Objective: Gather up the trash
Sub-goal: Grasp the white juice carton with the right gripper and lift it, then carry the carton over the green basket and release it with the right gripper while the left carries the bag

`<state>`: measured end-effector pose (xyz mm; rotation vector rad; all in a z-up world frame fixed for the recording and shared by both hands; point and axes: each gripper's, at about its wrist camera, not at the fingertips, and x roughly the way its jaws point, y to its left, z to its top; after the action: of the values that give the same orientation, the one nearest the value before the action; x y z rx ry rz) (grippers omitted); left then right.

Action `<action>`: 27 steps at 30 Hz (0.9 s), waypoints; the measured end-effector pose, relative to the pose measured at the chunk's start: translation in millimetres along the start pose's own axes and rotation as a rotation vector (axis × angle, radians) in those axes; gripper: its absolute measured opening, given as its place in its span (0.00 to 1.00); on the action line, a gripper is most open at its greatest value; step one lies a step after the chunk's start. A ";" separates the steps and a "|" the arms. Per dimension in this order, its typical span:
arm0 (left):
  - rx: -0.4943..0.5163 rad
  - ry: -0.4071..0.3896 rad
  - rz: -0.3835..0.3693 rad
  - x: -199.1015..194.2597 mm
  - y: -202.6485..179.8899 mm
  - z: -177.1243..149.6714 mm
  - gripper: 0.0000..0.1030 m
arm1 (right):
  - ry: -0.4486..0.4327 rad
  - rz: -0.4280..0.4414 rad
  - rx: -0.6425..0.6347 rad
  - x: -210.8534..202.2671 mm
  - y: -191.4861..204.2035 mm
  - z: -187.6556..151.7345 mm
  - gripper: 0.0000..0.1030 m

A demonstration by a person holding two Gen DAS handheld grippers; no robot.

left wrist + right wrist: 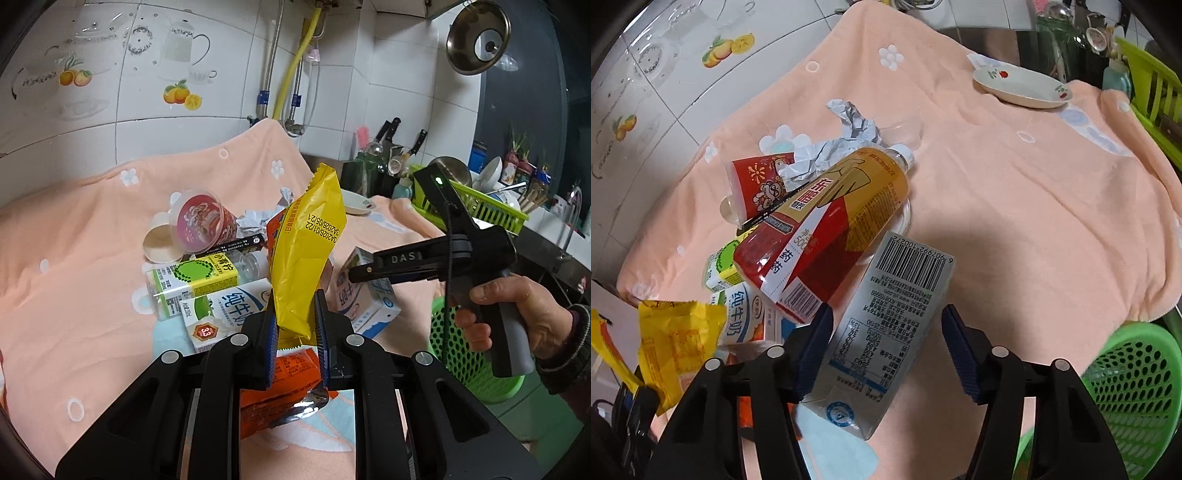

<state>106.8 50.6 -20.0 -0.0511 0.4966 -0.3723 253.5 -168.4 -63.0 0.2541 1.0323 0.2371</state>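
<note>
My left gripper [295, 317] is shut on a yellow snack wrapper [308, 254] and holds it upright above the peach towel [74, 258]; the wrapper also shows in the right wrist view [679, 343]. My right gripper [886, 343] is open, its fingers on either side of a grey milk carton [886, 325] that lies on the towel. In the left wrist view the right gripper [354, 275] points at that carton [369, 306]. A heap of trash lies beyond: a red-yellow drink bottle [827, 225], a red cup [757, 184], crumpled paper [846, 136], more cartons [192, 280].
A green perforated basket [1134, 384] stands at the towel's right front edge. A white plate [1023, 88] sits at the far right of the towel. A green dish rack [480, 206] and knives [388, 136] stand beyond. A tiled wall [110, 74] is behind.
</note>
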 end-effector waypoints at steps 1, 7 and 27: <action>-0.002 -0.002 -0.001 -0.5 -0.3 -0.2 0.16 | 0.002 0.010 0.008 -1.4 -2.0 -0.6 0.54; 0.004 -0.005 0.004 -2.0 -2.2 -0.6 0.17 | 0.040 0.014 0.029 5.8 -8.9 -4.5 0.49; 0.031 -0.012 -0.052 -3.7 -34.8 4.7 0.16 | -0.087 0.043 -0.028 -49.3 -23.4 -38.2 0.40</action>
<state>94.3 19.3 -9.4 -0.0364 0.4784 -0.4299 197.8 -202.3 -49.0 0.2596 0.9374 0.2762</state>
